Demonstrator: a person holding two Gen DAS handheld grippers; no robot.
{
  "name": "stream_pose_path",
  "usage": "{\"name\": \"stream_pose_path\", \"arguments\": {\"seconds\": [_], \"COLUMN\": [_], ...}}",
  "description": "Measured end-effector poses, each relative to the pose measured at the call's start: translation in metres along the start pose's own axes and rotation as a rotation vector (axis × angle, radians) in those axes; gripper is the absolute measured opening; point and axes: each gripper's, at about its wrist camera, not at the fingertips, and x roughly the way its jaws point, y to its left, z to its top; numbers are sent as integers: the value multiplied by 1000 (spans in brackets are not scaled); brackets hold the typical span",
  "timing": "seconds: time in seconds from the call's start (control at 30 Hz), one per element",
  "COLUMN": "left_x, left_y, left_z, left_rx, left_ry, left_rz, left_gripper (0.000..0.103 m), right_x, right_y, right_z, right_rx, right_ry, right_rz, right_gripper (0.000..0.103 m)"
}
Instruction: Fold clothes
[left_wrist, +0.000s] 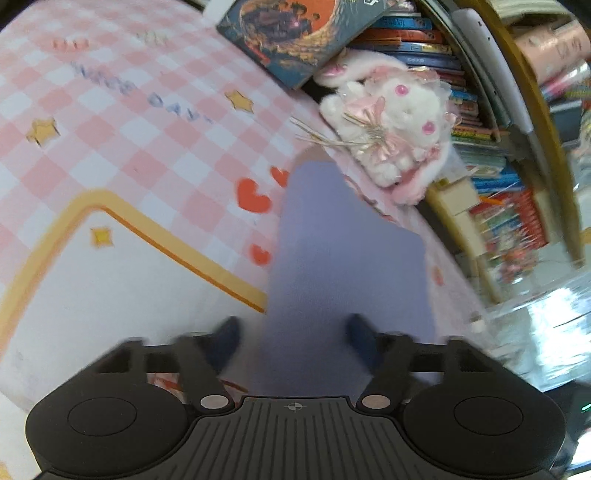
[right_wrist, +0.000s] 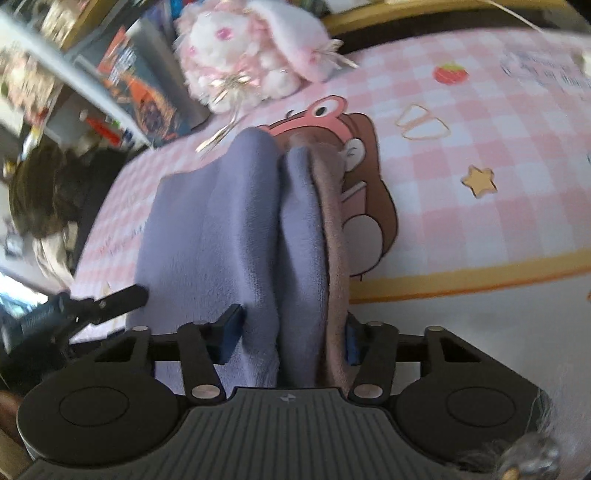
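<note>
Background for you, non-task stuff only. You've got a pink-and-white checked sheet (left_wrist: 147, 122) with yellow stars, red hearts, blurred blue lettering and an orange-bordered white panel; in the right wrist view it also shows a cartoon bear print (right_wrist: 365, 184) and a strawberry (right_wrist: 448, 73). White plush bunny (left_wrist: 391, 125) with pink eyes, pink bows and gold ribbon sits at the sheet's edge, also visible top left of the right wrist view (right_wrist: 236, 48). Just beside it a dark picture book (left_wrist: 295, 33) leans over a stack of books (left_wrist: 417, 40). More books fill a wooden shelf (left_wrist: 509, 225) behind the bunny. Far right is blurred, can't tell.
</note>
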Motion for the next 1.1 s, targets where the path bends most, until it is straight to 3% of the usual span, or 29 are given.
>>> {"name": "stream_pose_path", "arguments": {"seconds": [0.1,0.17,0.23,0.33,0.5,0.63,0.73,0.77,0.93,1.1], "left_x": [-7,-14,-14,-8,-7,3,10,12,3,-10], "left_y": [-32,-52,-57,-44,-24,-14,-13,-12,-28,-42], "left_z": [-6,-13,-16,-14,-9,-8,-11,-12,-16,-23], "left_rx": [179,298,352,295,189,106,66,52,114,160], "left_ry": [-34,-75,-79,-27,7,23,34,38,10,-23], "left_rz": [80,126,150,166,104,60,30,21,42,26], "left_gripper": [34,34,35,41,55,62,62,61,44,42], "right_x": [-11,-22,-28,-22,-14,-9,-6,-5,-13,-37], "right_y": [18,32,39,24,-6,-17,-13,-12,-1,21], "right_z": [-6,-12,-20,-21,-17,-19,-15,-14,-17,-24], "right_rx": [-128,-217,-265,-189,30,123,111,101,6,-159], "right_ry": [-64,-117,-141,-91,-15,-6,-8,-8,-47,-132], "right_rz": [-36,-43,-39,-33,22,88,99,95,75,37], "right_gripper": [28,27,27,27,48,53,52,46,31,28]}}
